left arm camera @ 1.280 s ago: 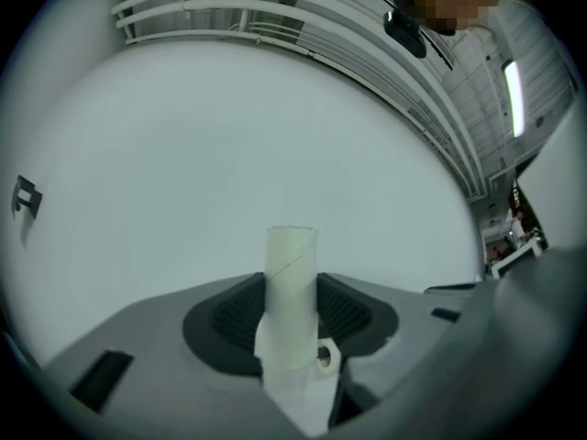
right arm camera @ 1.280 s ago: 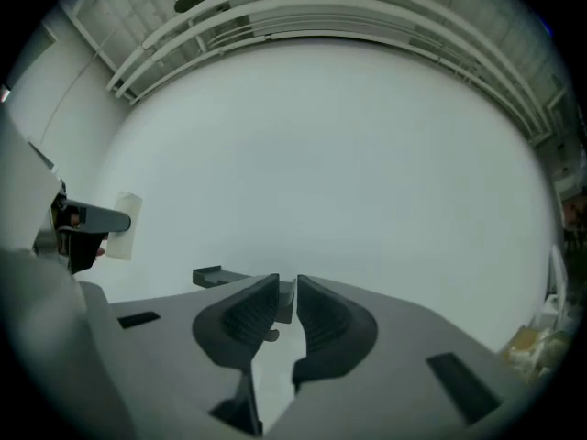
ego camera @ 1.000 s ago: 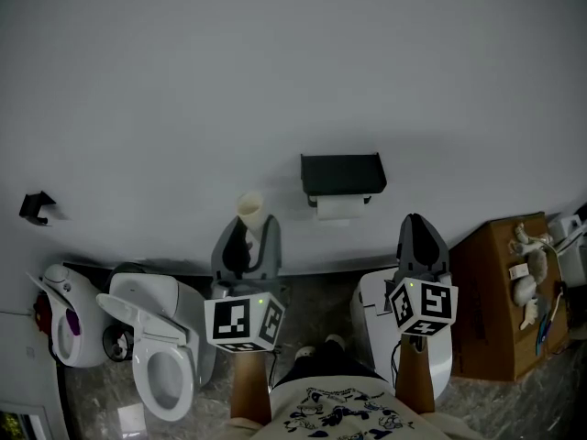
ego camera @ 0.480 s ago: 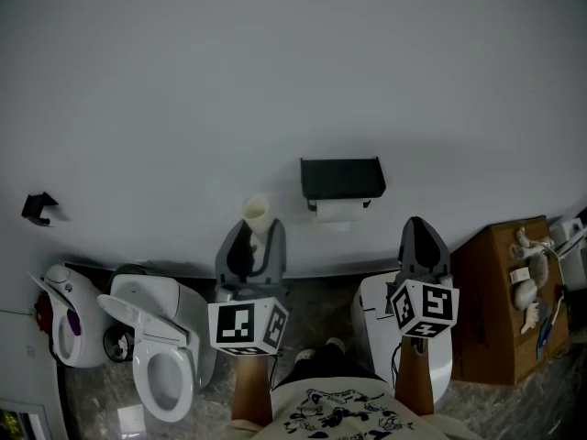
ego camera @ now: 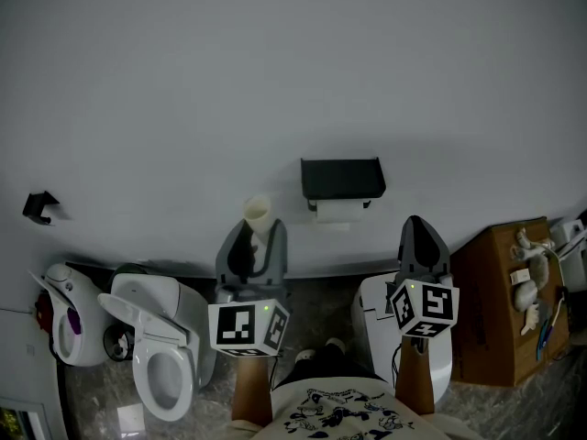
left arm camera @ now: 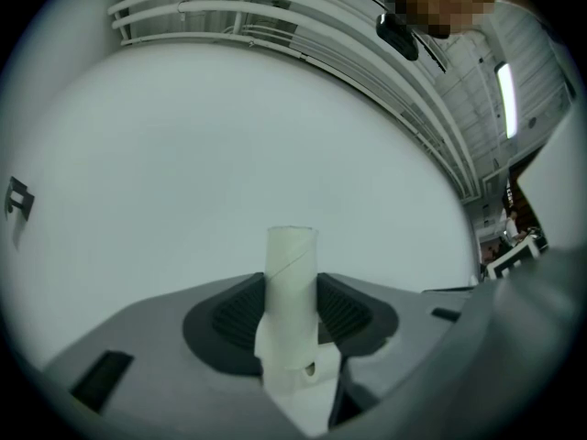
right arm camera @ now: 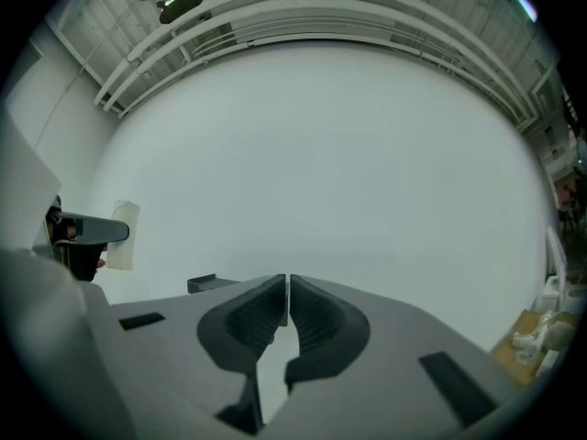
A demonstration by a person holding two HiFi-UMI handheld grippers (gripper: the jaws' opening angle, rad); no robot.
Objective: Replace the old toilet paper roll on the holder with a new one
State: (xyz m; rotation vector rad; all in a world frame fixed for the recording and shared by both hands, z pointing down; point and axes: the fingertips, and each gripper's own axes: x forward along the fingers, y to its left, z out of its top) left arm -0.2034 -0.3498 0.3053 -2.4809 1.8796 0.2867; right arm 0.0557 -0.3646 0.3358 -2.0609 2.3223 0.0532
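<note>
Left claw [ego camera: 249, 236]: clamped on upright cardboard tube [ego camera: 258, 209], nudged slightly right within the second. Right claw [ego camera: 419, 232]: closed, empty. Holder [ego camera: 342, 177], paper [ego camera: 340, 211] hanging: ahead, between both claws. Tube likely awaits discarding.

The cardboard tube [left arm camera: 292, 264] is off-white with a faint spiral seam. The left gripper [ego camera: 255, 236] and right gripper [ego camera: 421, 232] are mid-grey with black ribbed pads [right arm camera: 252, 324]. Their cubes [ego camera: 246, 326] are patterned in black-and-white squares. The holder [ego camera: 342, 177] is matt black and the toilet paper roll [ego camera: 340, 211] white. The wall [ego camera: 275, 81] is plain pale grey, the toilet [ego camera: 160, 346] white, the cardboard box [ego camera: 491, 310] brown and the floor [ego camera: 321, 310] mottled grey.
</note>
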